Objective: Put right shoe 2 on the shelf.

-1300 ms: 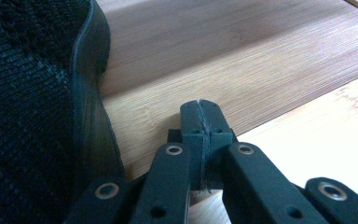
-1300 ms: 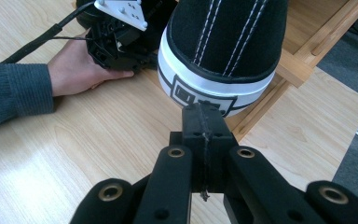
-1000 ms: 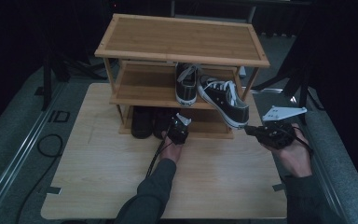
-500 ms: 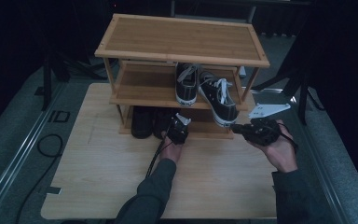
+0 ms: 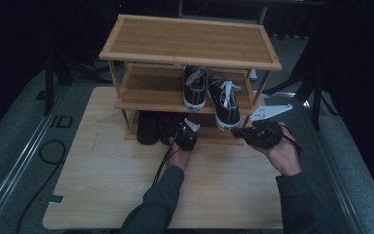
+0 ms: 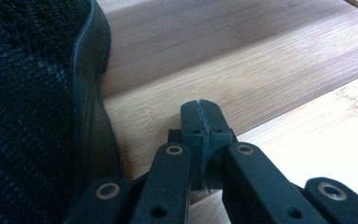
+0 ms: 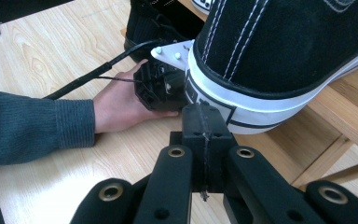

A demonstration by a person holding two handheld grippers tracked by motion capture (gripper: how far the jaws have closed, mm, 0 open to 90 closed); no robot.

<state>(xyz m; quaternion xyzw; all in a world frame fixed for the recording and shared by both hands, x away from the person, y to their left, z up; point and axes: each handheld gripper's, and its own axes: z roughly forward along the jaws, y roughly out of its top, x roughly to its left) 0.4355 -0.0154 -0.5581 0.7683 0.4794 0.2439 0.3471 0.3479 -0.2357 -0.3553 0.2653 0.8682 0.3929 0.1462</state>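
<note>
A black-and-white sneaker lies on the middle shelf of a wooden shoe rack, with its heel past the shelf's front edge. Its twin stands beside it on the left. My right gripper is shut, and its tips press against the white heel sole of the sneaker. My left gripper is shut too, holding nothing. It rests low at the bottom shelf, just right of a black shoe.
A pair of black shoes sits on the bottom shelf. The rack stands at the back of a light wooden table. The left hand with its gripper and cable lies below the sneaker's heel. The floor around is dark.
My right gripper has moved left toward the rack. The right sneaker, which stuck out at an angle, has swung straighter and slid further onto the middle shelf. The left gripper has stayed put.
</note>
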